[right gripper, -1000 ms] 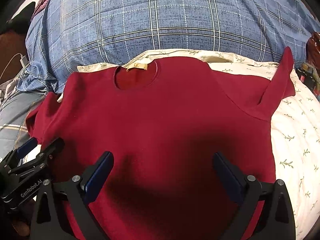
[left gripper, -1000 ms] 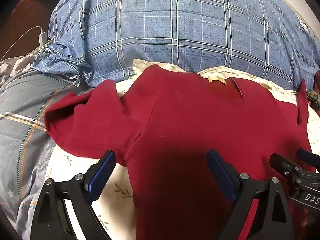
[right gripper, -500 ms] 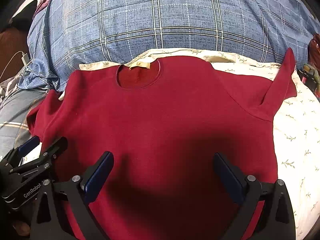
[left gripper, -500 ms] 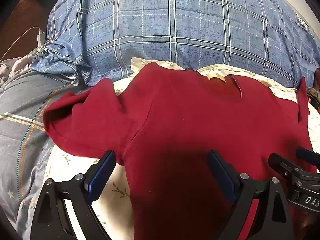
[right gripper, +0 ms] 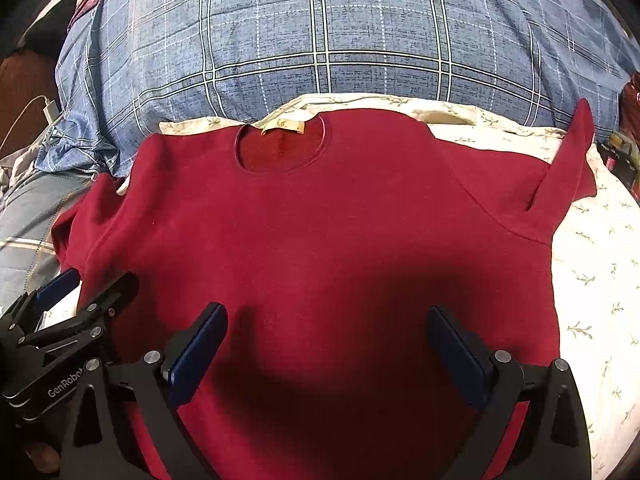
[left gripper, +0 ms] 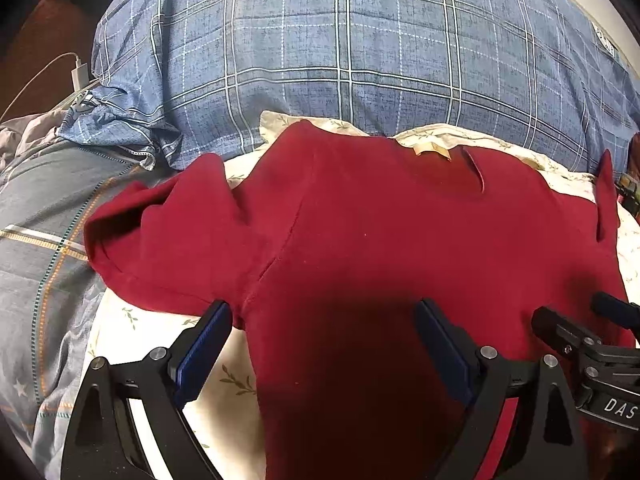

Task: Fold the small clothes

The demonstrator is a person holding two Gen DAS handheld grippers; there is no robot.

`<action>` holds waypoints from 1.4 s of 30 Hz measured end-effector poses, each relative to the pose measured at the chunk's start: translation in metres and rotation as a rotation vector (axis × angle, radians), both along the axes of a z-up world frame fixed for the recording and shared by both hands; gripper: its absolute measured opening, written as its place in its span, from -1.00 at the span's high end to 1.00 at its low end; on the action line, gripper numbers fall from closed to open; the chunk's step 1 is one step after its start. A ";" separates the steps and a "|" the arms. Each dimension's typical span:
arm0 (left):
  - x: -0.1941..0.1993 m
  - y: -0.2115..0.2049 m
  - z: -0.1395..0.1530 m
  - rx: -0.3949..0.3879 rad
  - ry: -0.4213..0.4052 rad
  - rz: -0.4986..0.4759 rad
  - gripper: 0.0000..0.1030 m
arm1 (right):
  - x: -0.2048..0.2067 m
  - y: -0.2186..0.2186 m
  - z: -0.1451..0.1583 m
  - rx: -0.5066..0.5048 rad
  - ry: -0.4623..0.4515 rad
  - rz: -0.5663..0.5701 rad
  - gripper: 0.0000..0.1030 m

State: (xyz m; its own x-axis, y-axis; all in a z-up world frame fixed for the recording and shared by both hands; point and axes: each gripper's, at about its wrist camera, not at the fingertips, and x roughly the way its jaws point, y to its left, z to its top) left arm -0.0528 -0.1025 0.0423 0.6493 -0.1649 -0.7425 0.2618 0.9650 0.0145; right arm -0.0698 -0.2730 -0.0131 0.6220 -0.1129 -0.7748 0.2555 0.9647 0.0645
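A small dark red T-shirt [right gripper: 328, 232] lies spread face up on a white floral sheet, neckline with a tan label [right gripper: 283, 126] at the far side. Its left sleeve [left gripper: 168, 240] is rumpled and bunched; its right sleeve [right gripper: 560, 176] sticks up in a point. My left gripper [left gripper: 324, 344] is open and empty, held above the shirt's left side near the armpit. My right gripper [right gripper: 326, 344] is open and empty above the shirt's lower middle. Each gripper shows in the other's view: the right gripper [left gripper: 580, 328] in the left wrist view, the left gripper [right gripper: 86, 294] in the right wrist view.
A big blue plaid pillow [right gripper: 328, 40] lies just beyond the neckline. A grey quilt [left gripper: 36, 248] lies at the left. A white charger and cable [left gripper: 78, 74] sit at the far left. The floral sheet [right gripper: 596, 280] shows bare at the right.
Both grippers have drifted slightly, with the shirt sitting a little lower and nearer in view. Jaws stay open; the shirt has not been moved.
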 end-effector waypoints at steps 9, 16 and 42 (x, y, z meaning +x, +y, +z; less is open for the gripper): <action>0.002 -0.001 -0.001 0.001 0.002 -0.001 -0.79 | 0.002 -0.003 0.001 -0.006 -0.001 -0.009 -0.94; 0.003 0.002 -0.001 -0.009 0.004 0.003 -0.79 | 0.005 -0.001 0.000 -0.008 0.008 0.000 -0.94; 0.002 0.004 0.004 -0.017 -0.004 0.004 -0.79 | 0.005 -0.001 -0.001 -0.016 0.016 -0.006 -0.94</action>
